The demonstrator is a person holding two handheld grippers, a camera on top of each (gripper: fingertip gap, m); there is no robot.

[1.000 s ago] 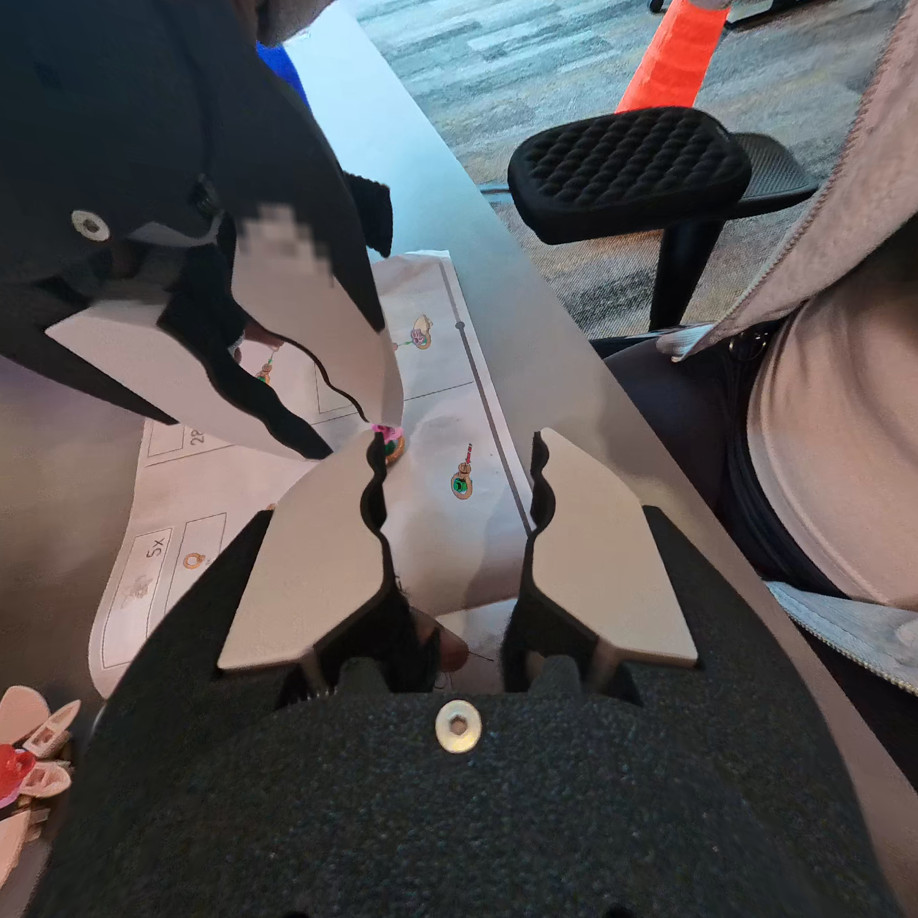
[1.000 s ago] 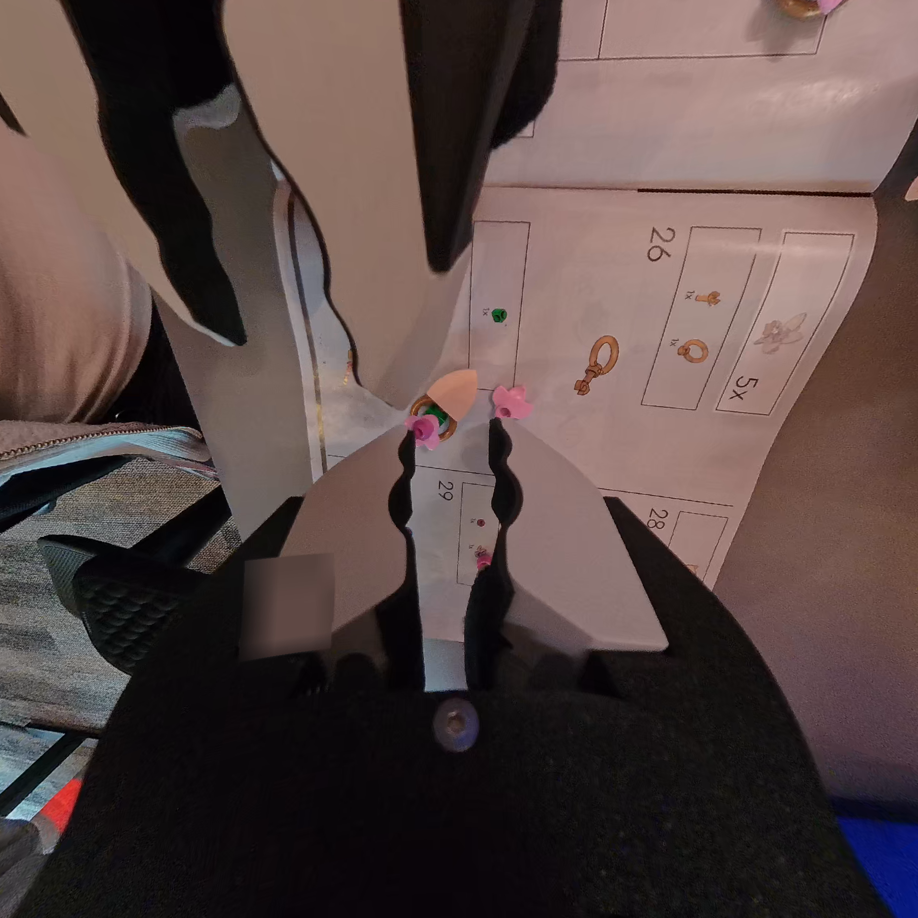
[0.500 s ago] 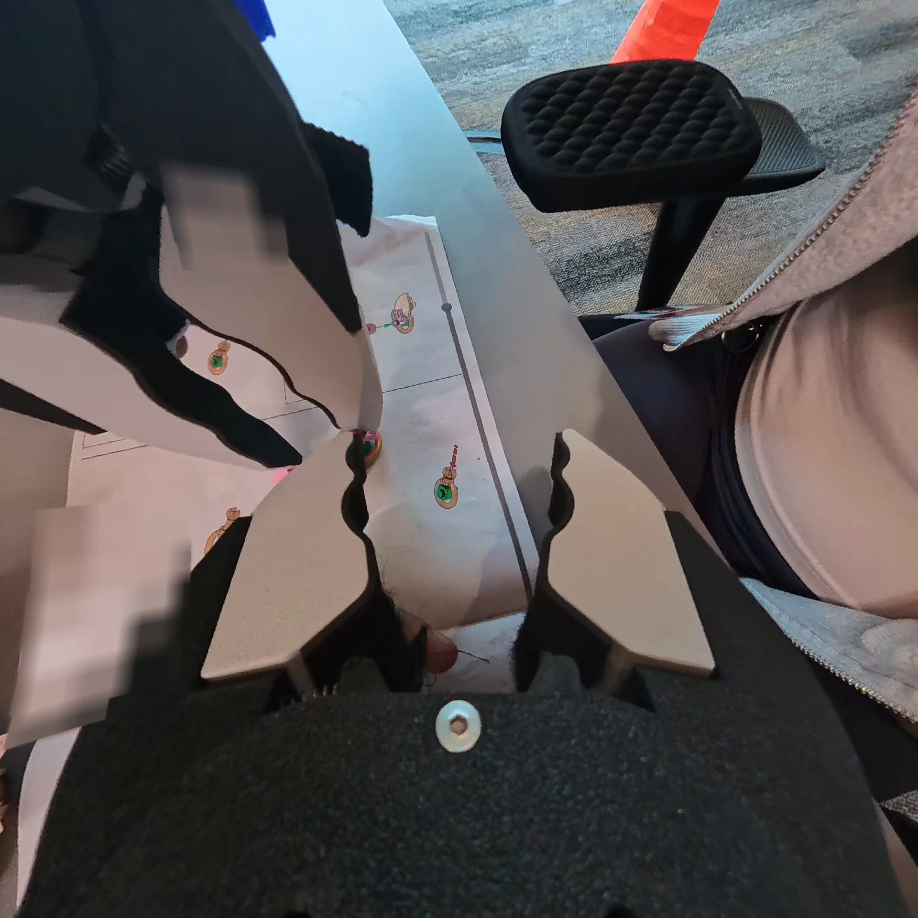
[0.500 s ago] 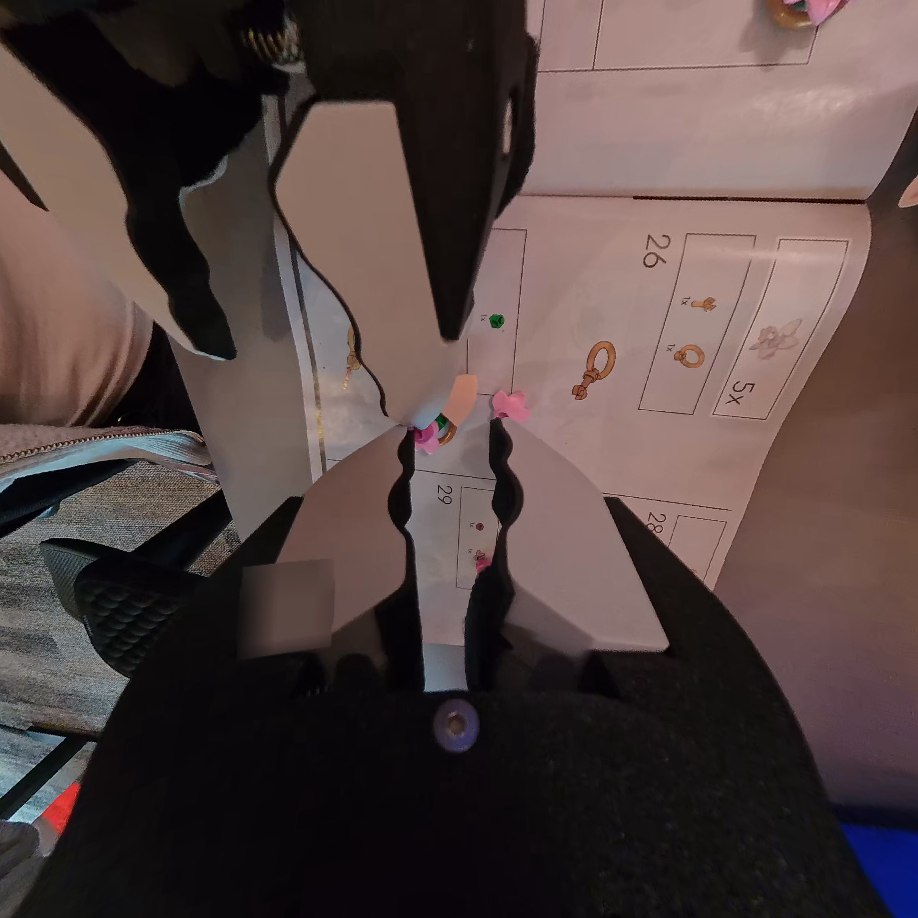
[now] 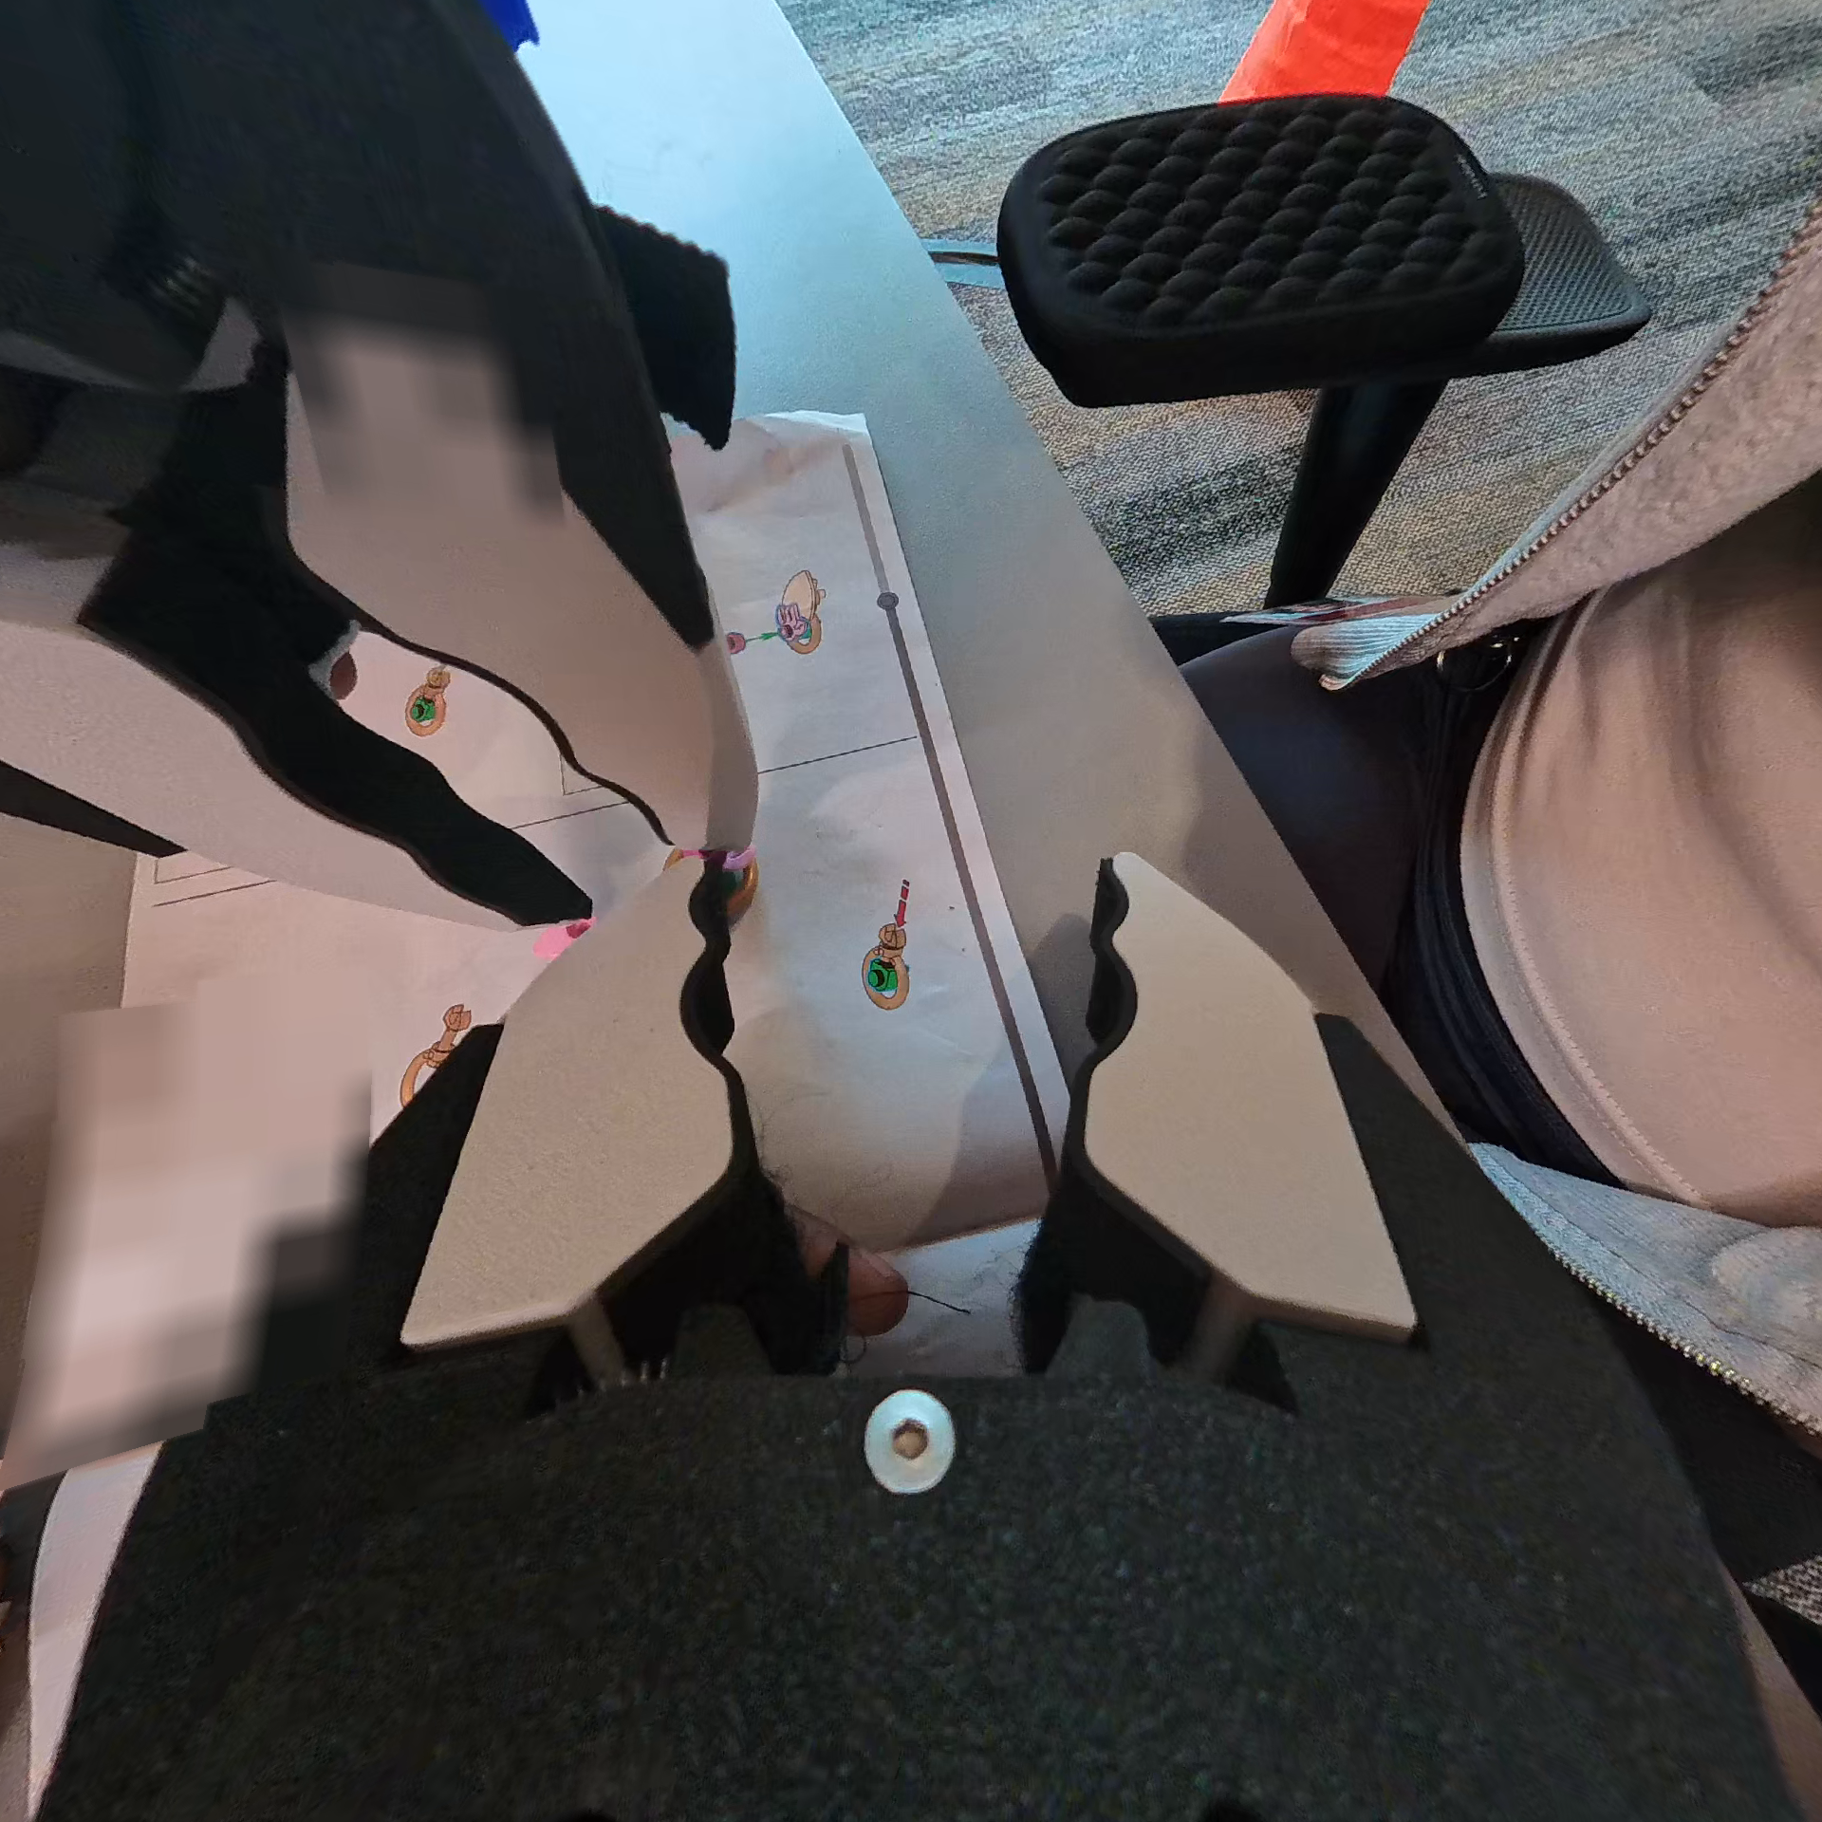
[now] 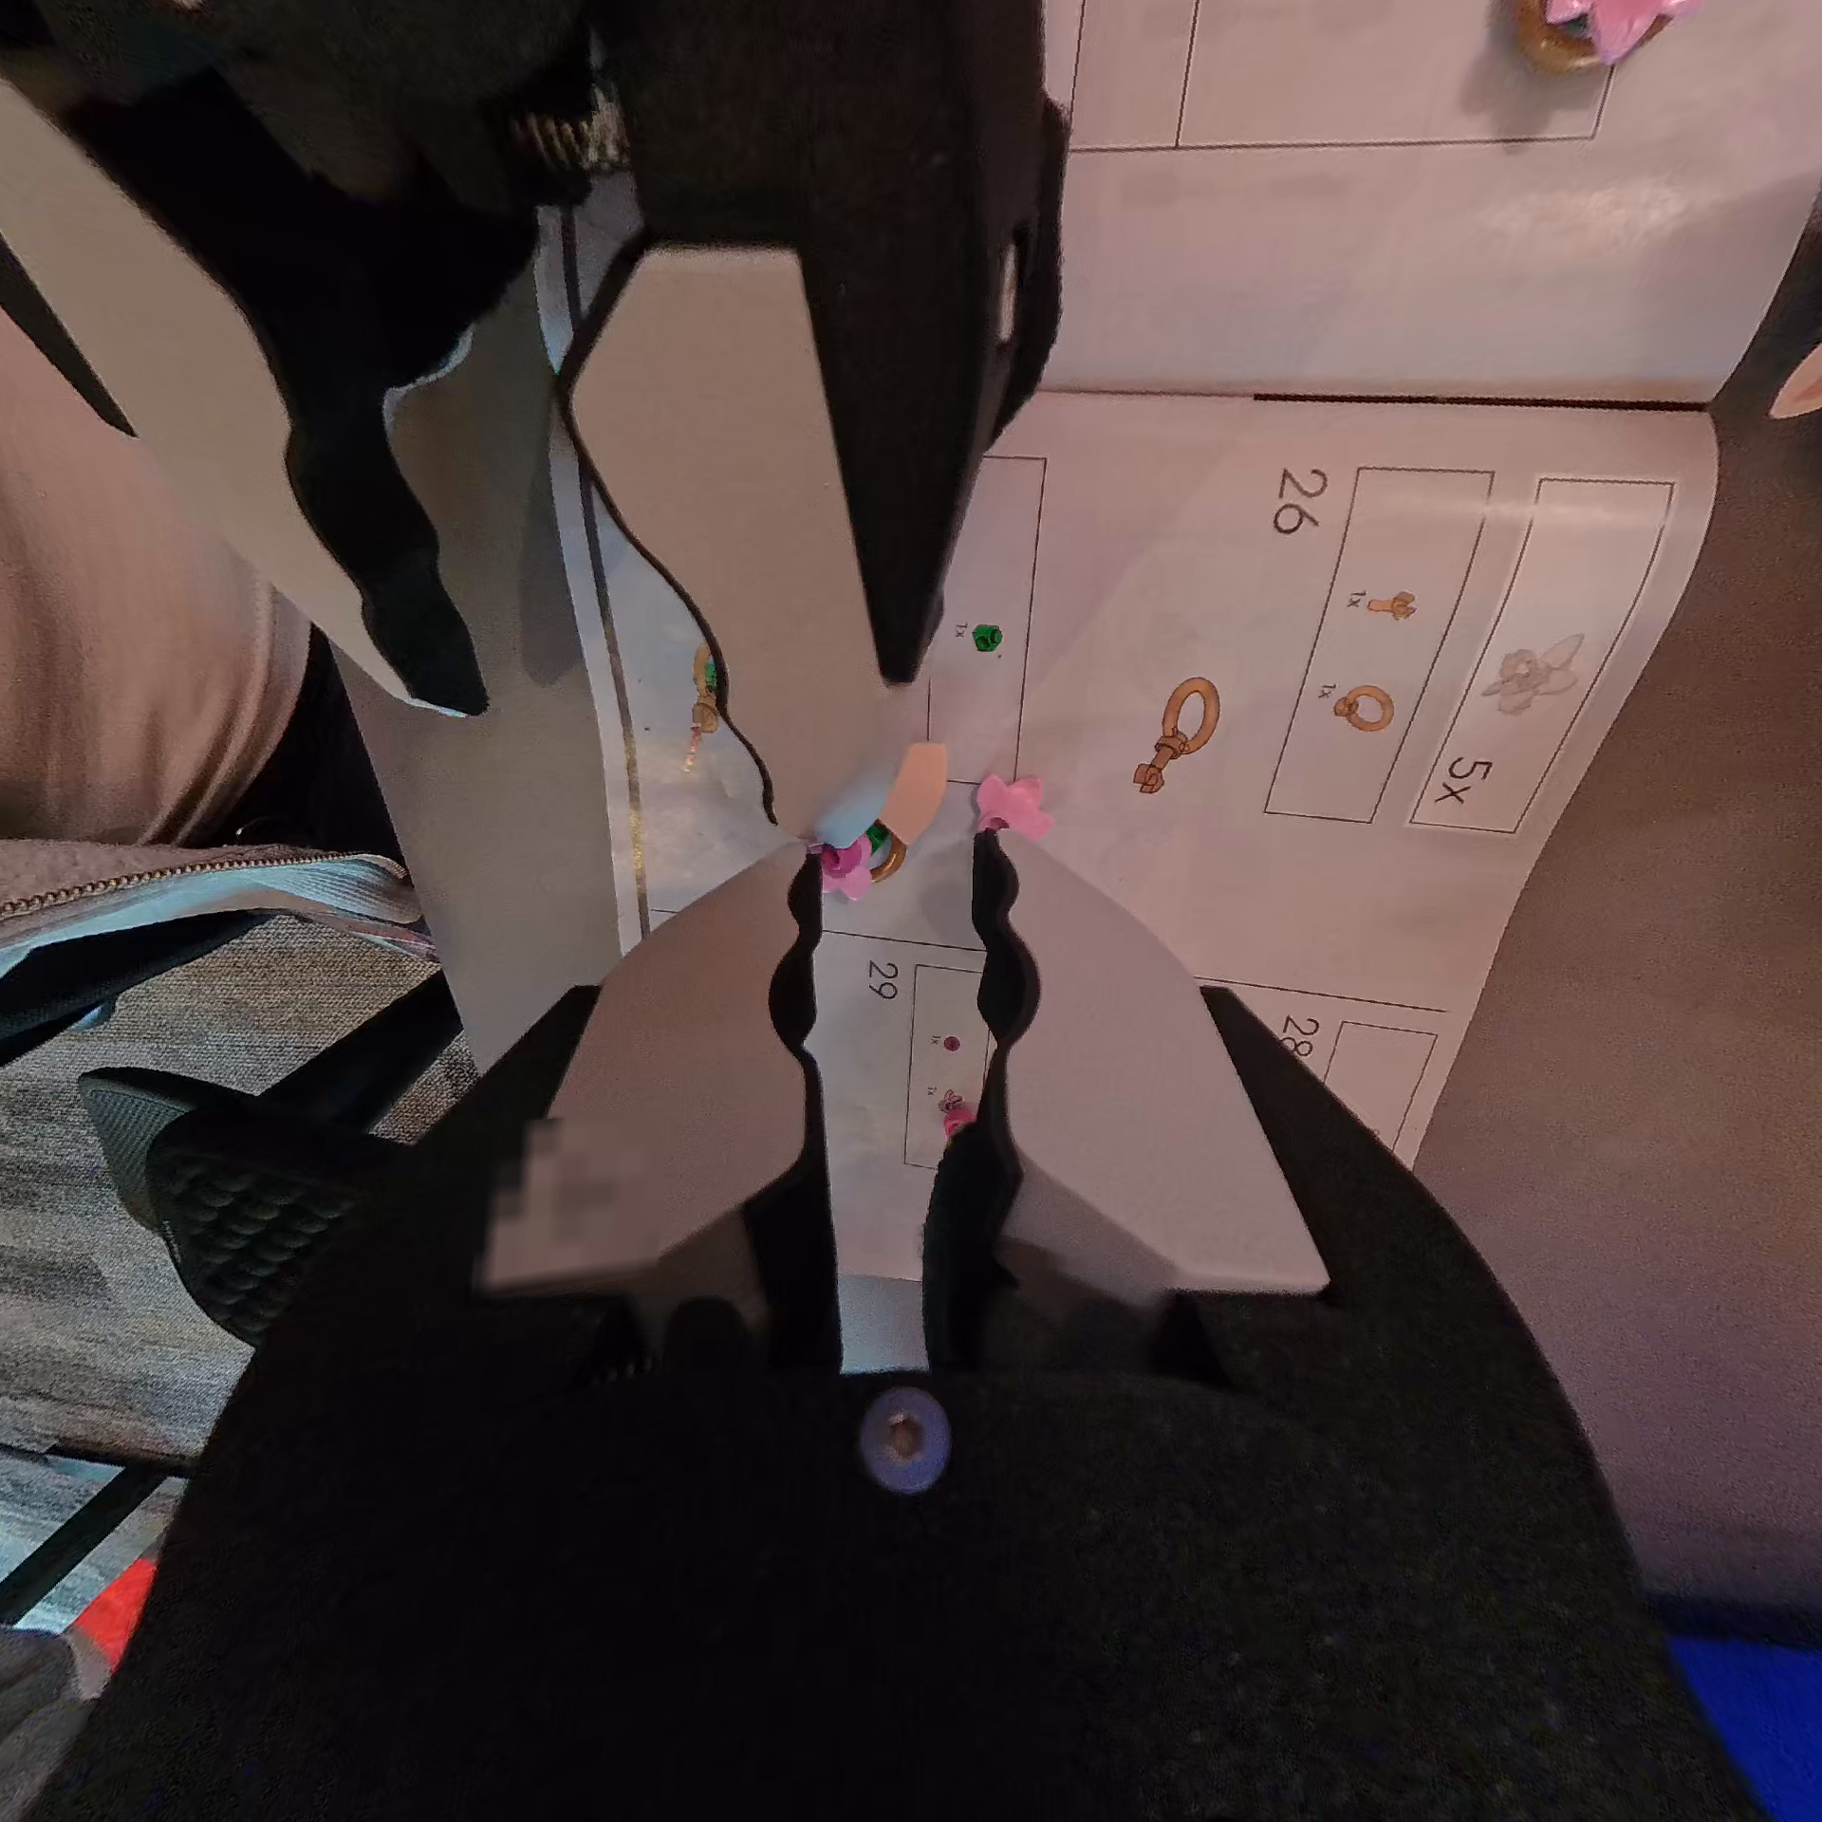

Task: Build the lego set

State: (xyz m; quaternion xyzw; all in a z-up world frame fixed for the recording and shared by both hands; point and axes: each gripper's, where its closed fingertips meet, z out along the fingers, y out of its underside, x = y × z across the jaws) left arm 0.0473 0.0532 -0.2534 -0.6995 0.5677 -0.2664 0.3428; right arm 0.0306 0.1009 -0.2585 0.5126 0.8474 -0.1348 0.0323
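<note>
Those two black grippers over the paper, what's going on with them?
A person holds a gripper in each hand over an instruction booklet on a grey table. The left gripper is wide open with nothing between its fingers. The right gripper is narrower; a tiny gold ring piece with a pink flower sits at its fingertips, and another pink flower lies beside.

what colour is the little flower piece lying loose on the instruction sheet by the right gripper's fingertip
Pink. The flower piece shows best in the right wrist view, on the white instruction sheet.
</note>
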